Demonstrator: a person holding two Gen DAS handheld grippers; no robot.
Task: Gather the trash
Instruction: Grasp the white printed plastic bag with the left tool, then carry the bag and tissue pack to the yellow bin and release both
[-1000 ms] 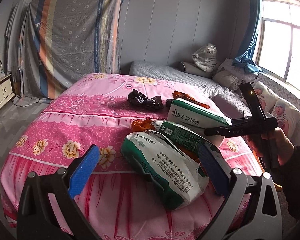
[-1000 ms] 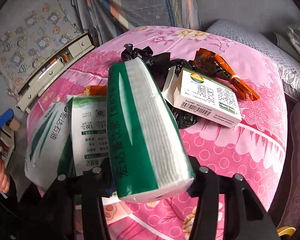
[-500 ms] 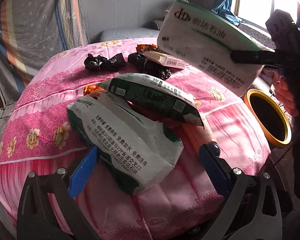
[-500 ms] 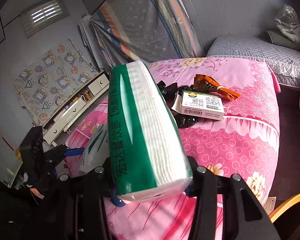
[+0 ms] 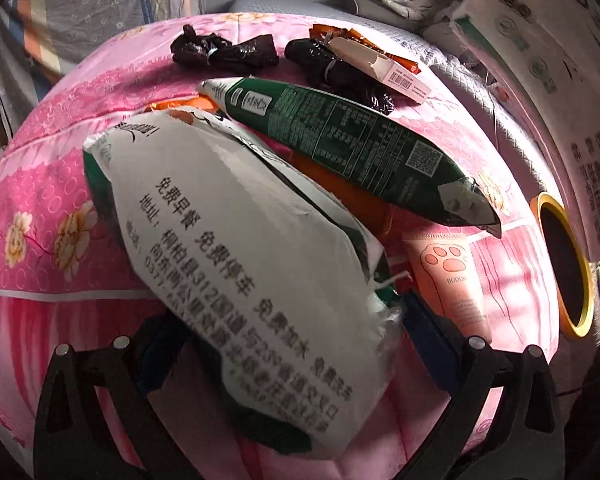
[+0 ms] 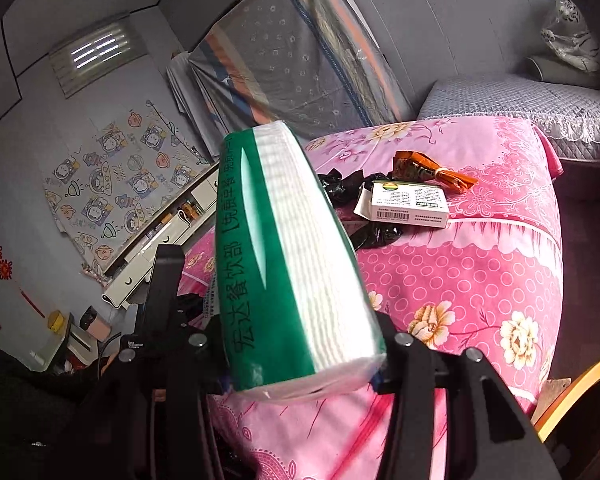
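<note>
The right claw [image 6: 300,376] is pinching a green-and-white tissue pack [image 6: 296,264] at its near end. The pack projects forward and upward from the claw, clear of the bed [image 6: 460,280], a hold that suits carrying it sideways to the bin. In the left wrist view the same pack fills the upper right edge, above the yellow-rimmed bin [image 5: 576,276], which stands to the right of the left claw beside the bed. Judged from this, the pack is at or near the drop position.

The left claw [image 5: 284,344] straddles a white printed bag [image 5: 240,248]. Its blue pads lie against or very near the bag's two sides (whether they press in cannot be confirmed), so the grip state cannot be told. The bag lies on the bed directly ahead of the claw.

Remaining trash, relative to the left claw:
- Ahead and right: a dark green snack bag [image 5: 352,140], lying partly over the white bag.
- Right, close in: a pink paw-print tube [image 5: 448,276].
- Far ahead: black plastic bags [image 5: 224,52], a small cardboard box [image 5: 380,64], and an orange wrapper [image 6: 432,168].

Most items are not yet collected.
</note>
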